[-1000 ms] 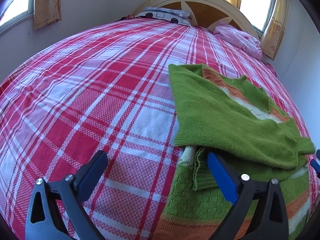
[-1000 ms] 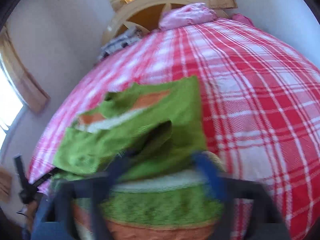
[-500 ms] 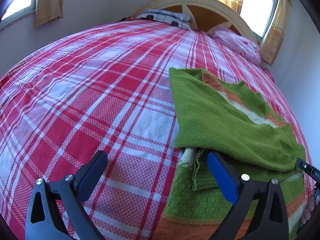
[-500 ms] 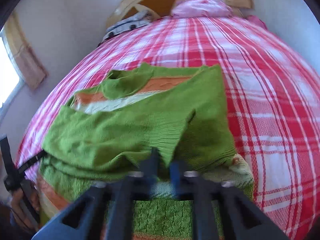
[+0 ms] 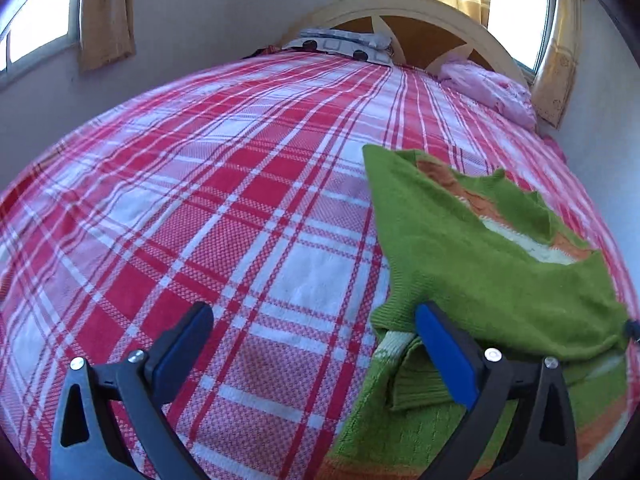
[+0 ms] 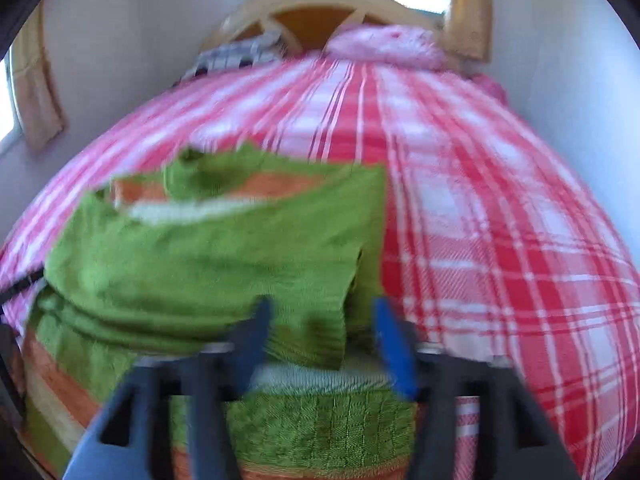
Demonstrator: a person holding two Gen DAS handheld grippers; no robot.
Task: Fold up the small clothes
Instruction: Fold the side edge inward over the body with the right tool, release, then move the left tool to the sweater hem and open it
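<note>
Right claw point(image 6: 320, 336) just reopened, released sweater point(image 6: 208, 264) fold between its jaws, left claw point(image 5: 316, 344) wide open, empty.

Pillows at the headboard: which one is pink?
The pink pillow is the one on the right, below the right-hand window. The other pillow, left of it, is grey and white with dark spots.

Daylight pours in through the windows point(image 5: 516, 12) behind the headboard point(image 5: 404, 4) and at the left wall, blowing the panes out to white while the plaid bedspread point(image 5: 224, 208) stays bright and evenly lit, with only soft shadows under the folds of the green sweater point(image 5: 472, 264). My left view is sharp; my right view is smeared by motion blur throughout. Both fisheye views bulge the bed and darken at the corners.
</note>
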